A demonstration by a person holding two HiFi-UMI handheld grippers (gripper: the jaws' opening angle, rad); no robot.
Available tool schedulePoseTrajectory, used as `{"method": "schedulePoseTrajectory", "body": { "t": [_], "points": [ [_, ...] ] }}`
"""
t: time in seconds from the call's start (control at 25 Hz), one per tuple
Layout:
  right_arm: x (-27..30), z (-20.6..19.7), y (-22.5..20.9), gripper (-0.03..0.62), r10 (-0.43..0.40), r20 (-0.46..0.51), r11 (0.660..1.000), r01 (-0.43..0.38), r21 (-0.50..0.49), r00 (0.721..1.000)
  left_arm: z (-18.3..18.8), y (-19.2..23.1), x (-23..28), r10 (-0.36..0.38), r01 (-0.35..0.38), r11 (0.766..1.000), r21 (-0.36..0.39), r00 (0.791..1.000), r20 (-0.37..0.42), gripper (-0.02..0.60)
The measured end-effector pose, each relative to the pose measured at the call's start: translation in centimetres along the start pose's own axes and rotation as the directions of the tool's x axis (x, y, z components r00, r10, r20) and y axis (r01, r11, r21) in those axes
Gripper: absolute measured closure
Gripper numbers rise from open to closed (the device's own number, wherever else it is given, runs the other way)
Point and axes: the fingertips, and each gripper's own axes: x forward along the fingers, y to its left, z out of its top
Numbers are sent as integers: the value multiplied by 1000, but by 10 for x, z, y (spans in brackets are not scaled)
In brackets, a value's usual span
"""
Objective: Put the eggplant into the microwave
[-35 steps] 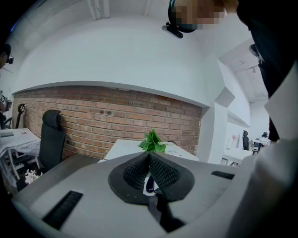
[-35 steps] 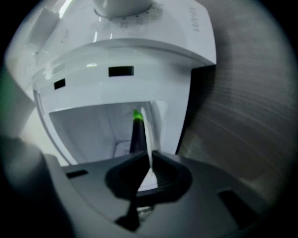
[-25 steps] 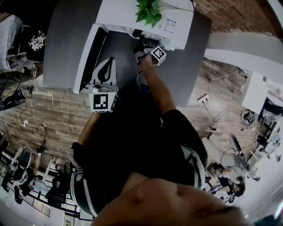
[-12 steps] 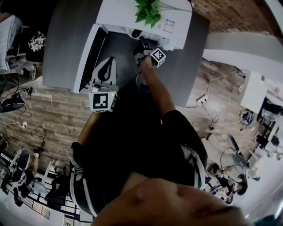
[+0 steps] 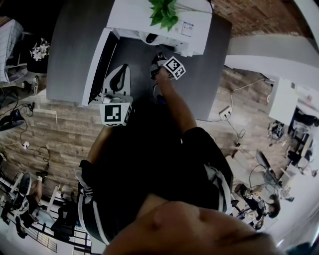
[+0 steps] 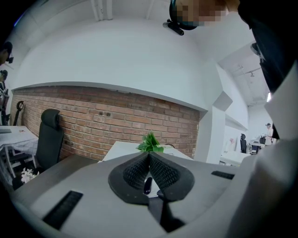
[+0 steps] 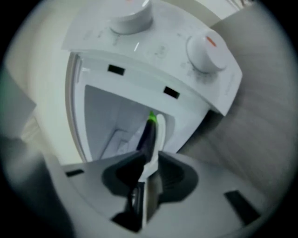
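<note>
Eggplant [image 7: 148, 135] sits clamped between the jaws of the right gripper [image 7: 150, 160]. Its long axis runs straight out along the jaws and its green stem end points toward 12 o'clock, at the mouth of the white microwave [image 7: 153, 51]. A white curved piece [image 7: 160, 132] lies pressed against its 3 o'clock side in the same grip; the blur keeps me from telling what it is. Beyond the tip the cavity [image 7: 111, 116] stands open, its frame at 12 o'clock. Two round knobs [image 7: 207, 46] sit on the panel at 1 o'clock. From above, the microwave's dark door [image 5: 102, 62] hangs swung out toward 8 o'clock over the grey counter [image 5: 75, 50]. A green plant [image 5: 163, 12] stands on the microwave's top at 12 o'clock. The left gripper [image 6: 149, 155] is at about 8 o'clock from the right one, close to the door's free edge. Its ribbed pads [image 6: 135, 172] are pressed together with nothing between them. Past it at 9 o'clock are a brick wall [image 6: 102, 121] and a black office chair [image 6: 49, 139].
</note>
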Motion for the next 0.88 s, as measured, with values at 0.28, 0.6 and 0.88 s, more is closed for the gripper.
{"method": "schedulePoseTrajectory", "body": {
  "t": [0.28, 0.6, 0.88],
  "points": [
    [-15, 5, 18, 543, -158, -4, 860, 135, -492, 988, -2, 0, 1, -5, 5, 1000, -19, 1000, -6, 545],
    [-16, -3, 12, 554, -323, 4, 636, 220, -740, 946, -5, -1, 6, -17, 17, 1000, -7, 1000, -4, 545],
    [-3, -8, 7, 554, -341, -8, 607, 214, -765, 940, -10, 2, 14, -17, 17, 1000, -15, 1000, -13, 545]
  ]
}}
